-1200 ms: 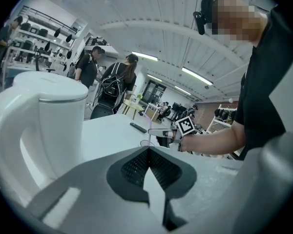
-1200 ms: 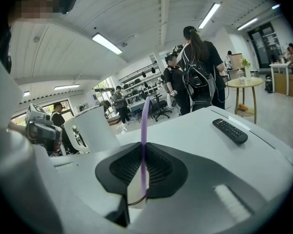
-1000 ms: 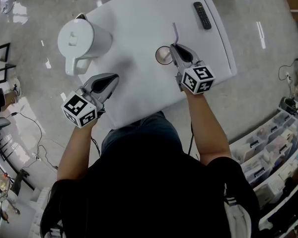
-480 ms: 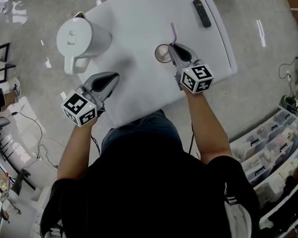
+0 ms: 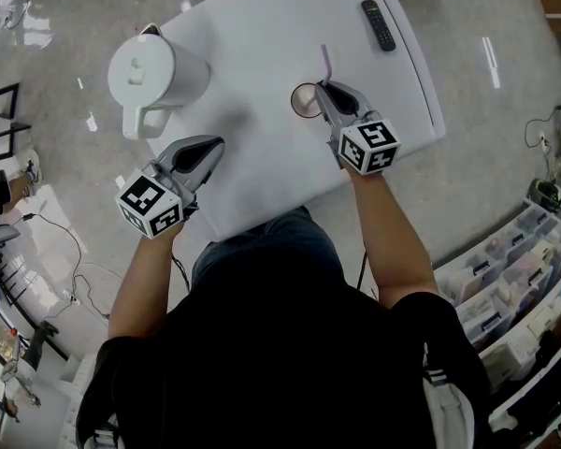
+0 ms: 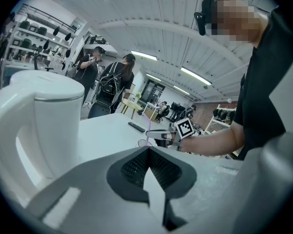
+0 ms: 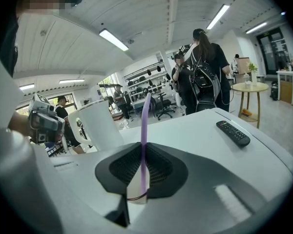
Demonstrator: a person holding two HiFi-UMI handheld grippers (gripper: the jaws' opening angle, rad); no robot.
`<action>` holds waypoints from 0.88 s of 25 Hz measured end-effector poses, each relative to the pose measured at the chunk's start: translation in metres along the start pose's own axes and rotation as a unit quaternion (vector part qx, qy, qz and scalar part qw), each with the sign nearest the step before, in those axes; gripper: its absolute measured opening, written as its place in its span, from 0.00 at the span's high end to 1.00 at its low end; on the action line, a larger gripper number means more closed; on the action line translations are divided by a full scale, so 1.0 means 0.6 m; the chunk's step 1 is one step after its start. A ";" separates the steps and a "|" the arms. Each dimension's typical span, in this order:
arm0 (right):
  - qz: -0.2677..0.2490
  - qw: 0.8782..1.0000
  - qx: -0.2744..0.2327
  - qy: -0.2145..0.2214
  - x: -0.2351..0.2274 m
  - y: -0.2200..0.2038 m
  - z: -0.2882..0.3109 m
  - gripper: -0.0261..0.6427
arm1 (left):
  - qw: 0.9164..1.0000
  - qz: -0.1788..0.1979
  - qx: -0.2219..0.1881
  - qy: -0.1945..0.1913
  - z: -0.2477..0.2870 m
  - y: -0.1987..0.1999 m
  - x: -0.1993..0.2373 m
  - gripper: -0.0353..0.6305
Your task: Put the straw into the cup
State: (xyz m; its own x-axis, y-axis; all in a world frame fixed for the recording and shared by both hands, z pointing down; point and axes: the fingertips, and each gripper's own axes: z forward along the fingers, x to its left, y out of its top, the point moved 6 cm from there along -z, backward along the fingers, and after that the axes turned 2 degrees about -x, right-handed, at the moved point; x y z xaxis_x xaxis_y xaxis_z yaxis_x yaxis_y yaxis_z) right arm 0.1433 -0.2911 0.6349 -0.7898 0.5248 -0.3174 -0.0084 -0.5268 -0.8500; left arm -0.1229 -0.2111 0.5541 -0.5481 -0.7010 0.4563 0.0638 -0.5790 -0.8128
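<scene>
My right gripper (image 5: 323, 87) is shut on a purple straw (image 5: 325, 62) and holds it upright, just right of the small clear cup (image 5: 305, 102) on the white table (image 5: 262, 26). In the right gripper view the straw (image 7: 144, 130) runs down between the pads, and its lower end reaches the mouth of the cup (image 7: 136, 192) below the jaws. My left gripper (image 5: 213, 144) hovers near the table's front left edge, shut with nothing in it. The left gripper view looks across at the cup (image 6: 145, 143) and the right gripper (image 6: 154, 132).
A large white pitcher (image 5: 154, 75) with a lid and handle stands at the table's left, close in front of the left gripper (image 6: 149, 150). A black remote (image 5: 380, 27) lies at the far right. Several people stand in the room behind.
The right gripper has shifted slightly left with the straw, closer over the cup. The left gripper has stayed where it was.
</scene>
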 end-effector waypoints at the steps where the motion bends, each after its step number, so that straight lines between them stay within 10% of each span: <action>1: -0.001 1.000 0.001 -0.001 0.000 0.000 0.001 0.88 | 1.000 0.001 -0.001 0.000 -0.001 0.001 0.000 0.95; 22: -0.007 1.000 0.002 -0.006 0.020 0.026 -0.017 0.79 | 0.999 0.030 -0.010 -0.009 -0.033 0.038 -0.019 0.95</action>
State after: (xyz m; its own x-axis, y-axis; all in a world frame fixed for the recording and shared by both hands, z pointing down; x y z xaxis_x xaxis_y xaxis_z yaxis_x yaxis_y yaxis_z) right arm 0.1397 -0.2861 0.6136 -0.7969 0.5246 -0.2997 -0.0227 -0.5218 -0.8528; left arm -0.1320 -0.2080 0.5232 -0.5291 -0.7417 0.4122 0.0795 -0.5270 -0.8461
